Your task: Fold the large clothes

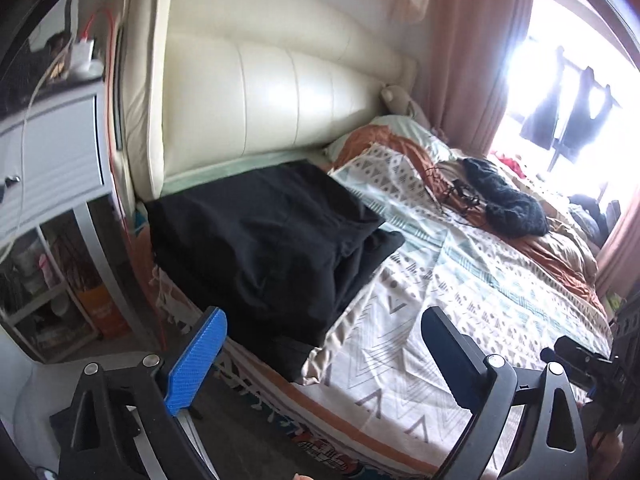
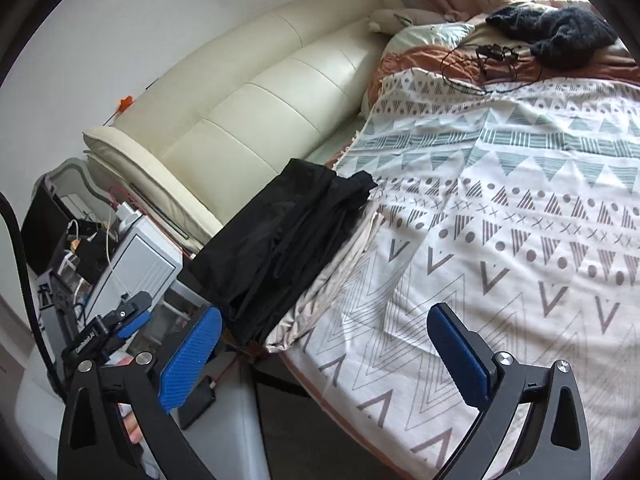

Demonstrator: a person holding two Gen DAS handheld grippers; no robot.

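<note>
I read this as the moment just after setting down: the black garment (image 1: 264,240) lies folded on the bed (image 1: 460,280), at the corner by the cream headboard (image 1: 260,92), and both tools hang clear of it. If a tidy-up pass is wanted, I would judge the loose flap on the garment's bed-centre side to be the part that needs tucking. I'd come in low and level over the patterned cover (image 2: 500,220) rather than from above, so the stack is not dragged off the mattress edge. Beneath the stack a pale cloth (image 2: 332,280) shows, and any pinch should take only the black layers.

The dark knitted piece (image 2: 560,36) farther up the bed, with a tangle of cable (image 2: 492,56) just beside it, looks like the next candidate. I'd lift it free of the cable first.

My left gripper (image 1: 320,360) stands with its jaws wide apart and nothing between them; the garment lies ahead of them, nearest the left finger. My right gripper (image 2: 324,356) is likewise spread wide and empty, with the folded stack ahead and to the left of its jaws, not touching.
</note>
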